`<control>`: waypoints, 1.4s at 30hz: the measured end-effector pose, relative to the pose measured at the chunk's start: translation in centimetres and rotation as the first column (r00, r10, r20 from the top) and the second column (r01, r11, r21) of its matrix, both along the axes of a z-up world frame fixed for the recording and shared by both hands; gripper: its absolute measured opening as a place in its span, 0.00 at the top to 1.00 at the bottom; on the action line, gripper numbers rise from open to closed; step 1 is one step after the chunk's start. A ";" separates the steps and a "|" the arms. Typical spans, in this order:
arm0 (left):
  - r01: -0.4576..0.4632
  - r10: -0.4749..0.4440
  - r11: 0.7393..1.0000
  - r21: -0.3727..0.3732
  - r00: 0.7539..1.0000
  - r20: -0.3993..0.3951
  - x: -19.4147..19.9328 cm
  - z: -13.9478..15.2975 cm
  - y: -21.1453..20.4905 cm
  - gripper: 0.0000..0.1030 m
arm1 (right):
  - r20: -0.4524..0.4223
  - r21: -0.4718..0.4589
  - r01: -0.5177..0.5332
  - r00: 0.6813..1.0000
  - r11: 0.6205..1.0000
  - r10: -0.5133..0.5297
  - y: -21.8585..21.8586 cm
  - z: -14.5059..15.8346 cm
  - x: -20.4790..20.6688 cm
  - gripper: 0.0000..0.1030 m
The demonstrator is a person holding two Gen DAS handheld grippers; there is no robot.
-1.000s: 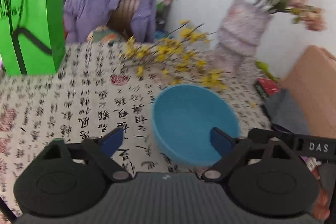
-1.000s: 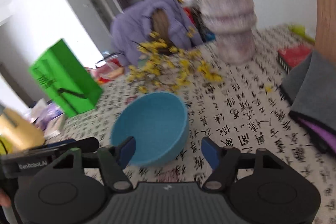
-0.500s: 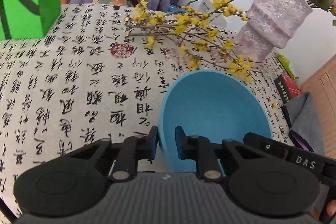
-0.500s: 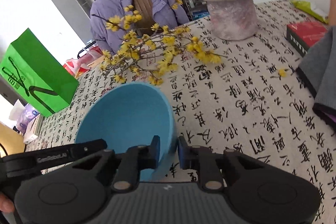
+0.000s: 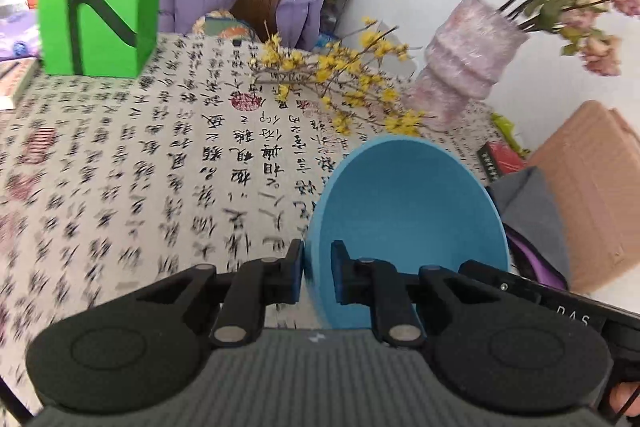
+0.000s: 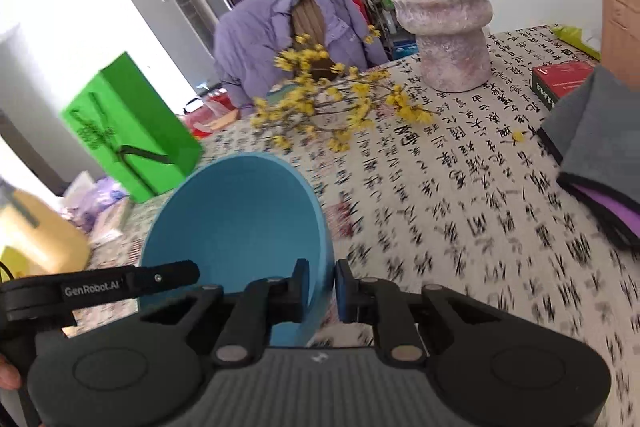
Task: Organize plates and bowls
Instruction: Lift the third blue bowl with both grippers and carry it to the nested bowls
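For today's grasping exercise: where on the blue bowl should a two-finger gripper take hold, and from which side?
Grip the thin rim wall of the blue bowl, one pad inside and one outside, coming from above at opposite edges. The body is too wide to span. Left gripper and right gripper hold it so.

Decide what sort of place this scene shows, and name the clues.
Probably a lived-in home dining room: a table under a calligraphy-print tablecloth, a purple jacket draped over a wooden chair, and a pink vase holding flower stems.
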State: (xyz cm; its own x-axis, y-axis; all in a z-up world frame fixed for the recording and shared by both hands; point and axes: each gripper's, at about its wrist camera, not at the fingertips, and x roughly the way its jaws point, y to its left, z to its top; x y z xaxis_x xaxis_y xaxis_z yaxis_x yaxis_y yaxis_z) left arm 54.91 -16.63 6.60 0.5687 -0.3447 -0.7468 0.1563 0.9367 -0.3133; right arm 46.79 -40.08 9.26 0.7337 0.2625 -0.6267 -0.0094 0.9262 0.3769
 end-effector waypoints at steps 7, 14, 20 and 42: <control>-0.006 0.007 1.000 -0.010 0.998 0.065 -9.5 3.5 1.2 0.85 | 0.082 -0.015 -0.045 0.996 0.999 0.046 1.1 2.4 -9.1 0.87; -0.046 0.050 0.998 -0.035 0.990 0.133 -19.7 3.6 1.5 0.85 | 0.156 -0.088 -0.068 0.984 0.994 0.081 2.1 1.8 -18.1 0.87; -0.078 0.087 0.995 -0.061 0.984 0.155 -26.3 1.7 1.2 0.85 | 0.160 -0.130 -0.063 0.984 0.989 0.084 2.4 -0.7 -24.1 0.87; -0.222 0.240 0.970 -0.101 0.940 0.242 -30.6 2.9 8.3 0.85 | 0.210 -0.142 -0.211 0.948 0.967 0.238 9.1 1.0 -24.8 0.85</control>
